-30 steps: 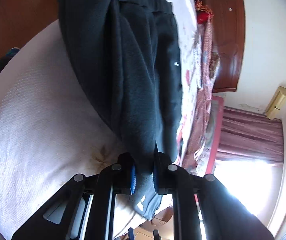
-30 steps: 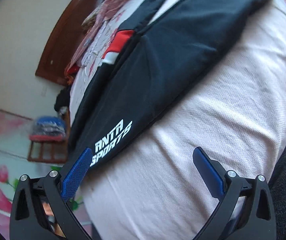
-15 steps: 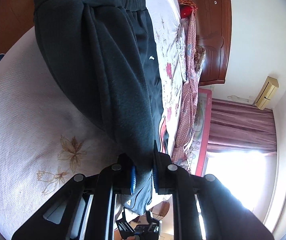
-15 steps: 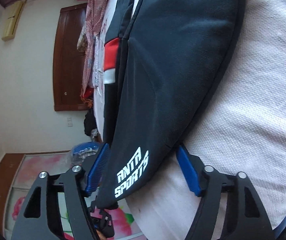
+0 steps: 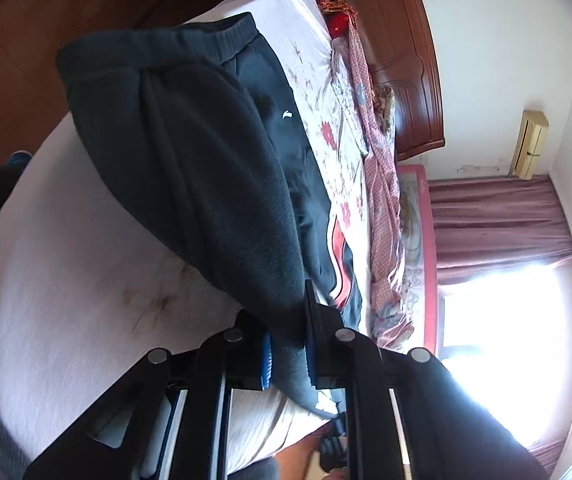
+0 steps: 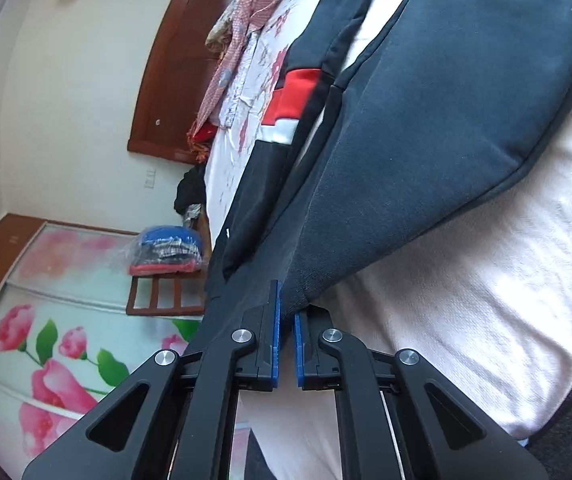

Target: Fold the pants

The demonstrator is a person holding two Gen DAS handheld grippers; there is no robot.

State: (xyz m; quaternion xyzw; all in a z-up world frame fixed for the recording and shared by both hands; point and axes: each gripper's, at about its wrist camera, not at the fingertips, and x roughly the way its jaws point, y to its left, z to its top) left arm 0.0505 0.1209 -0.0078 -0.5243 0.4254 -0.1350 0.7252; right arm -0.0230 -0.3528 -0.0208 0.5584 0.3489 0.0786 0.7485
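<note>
Dark navy fleece pants (image 5: 189, 168) with a red-and-white side stripe lie stretched along our pale pink quilted bed (image 5: 69, 280), waistband toward the far end by the wooden headboard (image 5: 402, 60). Our left tongs (image 5: 288, 354) pinch a leg end near the bed's near edge. Our right tongs (image 6: 286, 344) have just been closing and now clamp the other leg's hem.

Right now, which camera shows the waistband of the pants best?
The left wrist view: the elastic waistband lies in full sight at the far end of the pants on the bed. The right wrist view shows only a leg, its hem end near the fingers.
</note>
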